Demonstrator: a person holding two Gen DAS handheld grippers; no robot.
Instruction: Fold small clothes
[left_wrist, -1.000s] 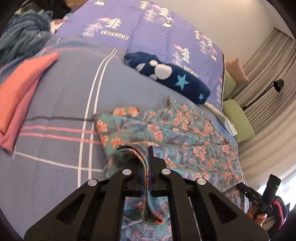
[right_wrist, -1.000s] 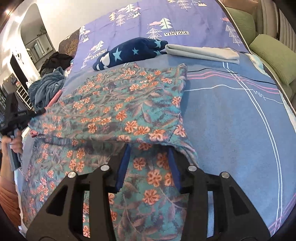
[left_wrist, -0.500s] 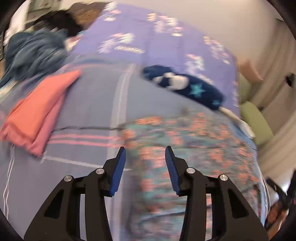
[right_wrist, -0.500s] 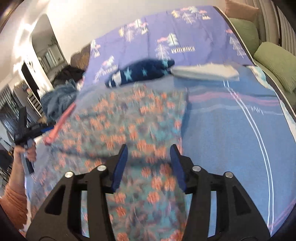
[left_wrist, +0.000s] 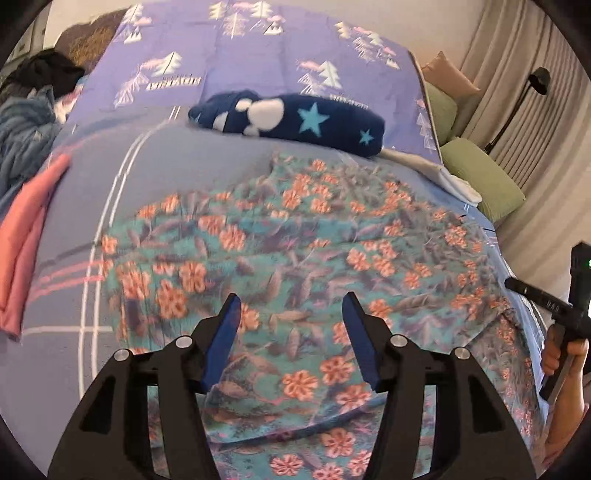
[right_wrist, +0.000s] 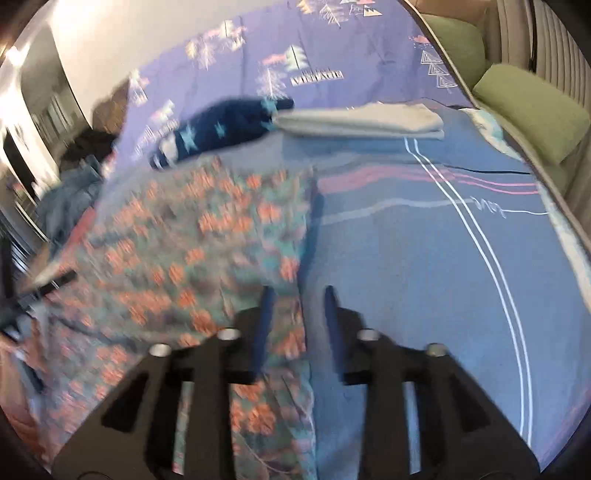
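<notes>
Lying spread on the blue-grey striped bedspread (left_wrist: 155, 177), the teal garment with orange flower print (left_wrist: 303, 240) shows one fold laid across itself, its upper edge just short of the rolled navy fleece with white dots and pale stars (left_wrist: 288, 122). Lower part of the garment runs under both tools toward the near bed edge.

Left gripper (left_wrist: 291, 332): jaws opening, blue pads spread apart above the floral cloth, nothing pinched between them. Right gripper (right_wrist: 295, 317): jaws closing, poised over the garment's right-hand border where cloth meets bare bedspread; view is blurred, pads do not appear to press on fabric yet.

Beyond the garment, relative to it: folded grey-white cloth (right_wrist: 362, 122) past its far right corner, touching the fleece; folded coral-pink cloth (left_wrist: 26, 240) well off to its left.

Risks, judged:
- Right pads may close on the bedspread along with, or instead of, the garment's edge, since that border lies flat on it. Lifting would then drag the cover and ruck the fold.
- Grabbing only the top layer would peel the existing fold open.
- Uneven pickup points between the two tools would skew the next fold.
</notes>
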